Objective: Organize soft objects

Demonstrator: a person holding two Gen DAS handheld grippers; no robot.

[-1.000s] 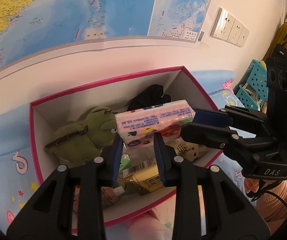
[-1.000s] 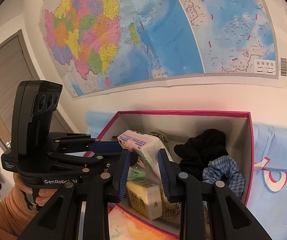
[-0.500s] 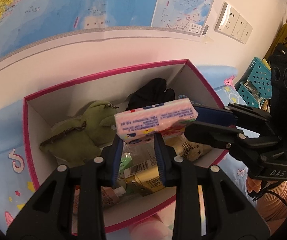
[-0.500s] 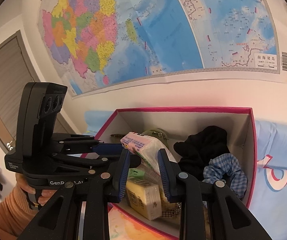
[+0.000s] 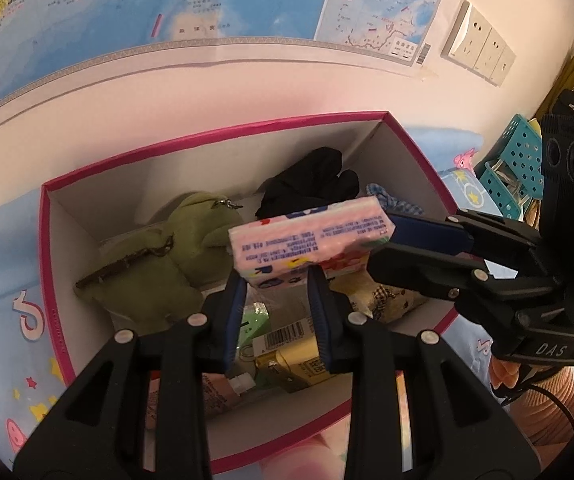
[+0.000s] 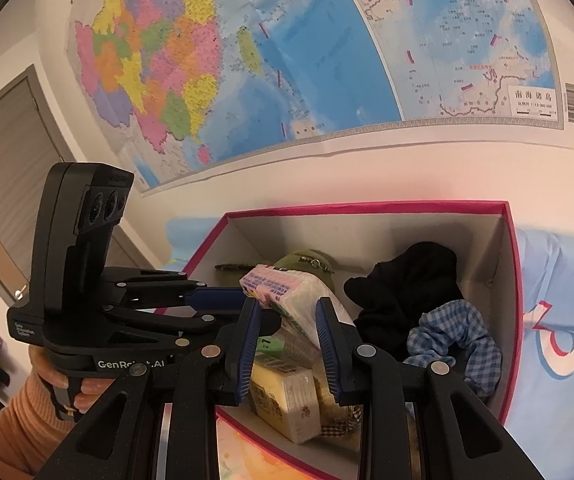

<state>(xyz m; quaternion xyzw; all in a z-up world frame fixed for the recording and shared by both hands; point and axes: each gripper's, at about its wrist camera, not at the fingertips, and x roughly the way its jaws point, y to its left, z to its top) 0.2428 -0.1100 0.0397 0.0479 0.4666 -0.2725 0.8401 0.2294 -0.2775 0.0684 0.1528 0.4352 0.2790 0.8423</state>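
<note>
A pink printed tissue pack hangs over the open pink-rimmed box. My left gripper is shut on its near end. My right gripper comes in from the right and grips the other end. In the right wrist view the pack sits between the pads of my right gripper, and my left gripper reaches it from the left. Inside the box lie a green plush, a black cloth and a blue checked scrunchie.
Also inside the box are a yellow packet and a small beige plush. The box stands on a blue printed sheet against a wall with a map. Teal baskets stand at the right.
Both grippers keep their hold on the pack. The box's far rim has drifted slightly in both views; otherwise nothing has moved.
</note>
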